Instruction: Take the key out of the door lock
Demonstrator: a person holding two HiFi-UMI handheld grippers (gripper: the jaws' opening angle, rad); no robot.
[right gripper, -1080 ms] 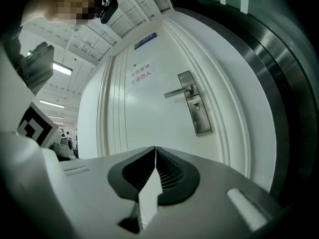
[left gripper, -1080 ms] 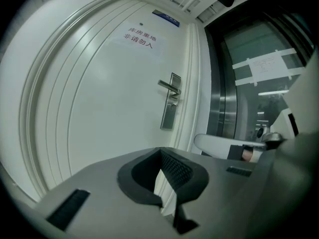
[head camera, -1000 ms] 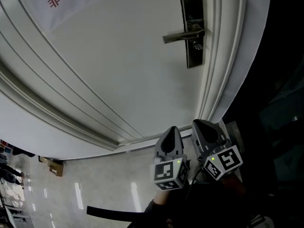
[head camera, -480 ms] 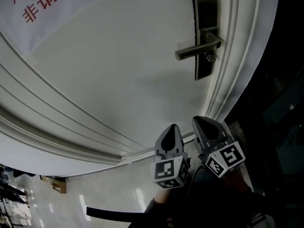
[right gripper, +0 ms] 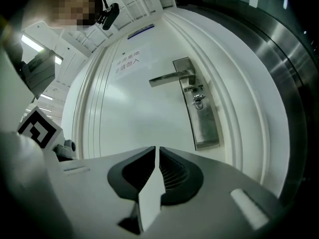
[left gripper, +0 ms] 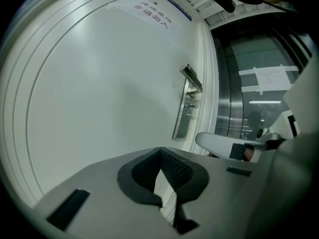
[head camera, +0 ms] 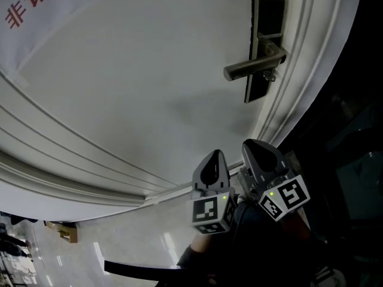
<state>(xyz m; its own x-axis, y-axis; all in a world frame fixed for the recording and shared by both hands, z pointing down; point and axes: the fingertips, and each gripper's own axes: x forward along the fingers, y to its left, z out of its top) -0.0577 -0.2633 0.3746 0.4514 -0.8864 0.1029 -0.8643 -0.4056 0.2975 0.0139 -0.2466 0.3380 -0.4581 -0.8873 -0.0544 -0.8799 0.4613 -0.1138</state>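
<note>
Fingers [right gripper: 174, 176] on the right gripper [right gripper: 156, 149] and left gripper [left gripper: 159, 152] are pressed together, empty. Target: small silver key [right gripper: 199, 101] in the brushed-steel lock plate [right gripper: 205, 131], under the silver lever handle [right gripper: 169, 78], ahead of and above the right fingers, well apart. Suggest: spread right fingers, pinch the key's head flat, pull straight out, no twisting. Key blade is hidden inside the lock; its rotation is too small to read.

White door [head camera: 149, 100] carries metal lock plate [head camera: 266, 17] near its rt edge, w/ lever handle [head camera: 251, 69] and key [head camera: 270, 75] just below. Paper sign [head camera: 36, 5] top left. Glossy floor [head camera: 119, 244]: cardboard box [head camera: 63, 232] at left.
</note>
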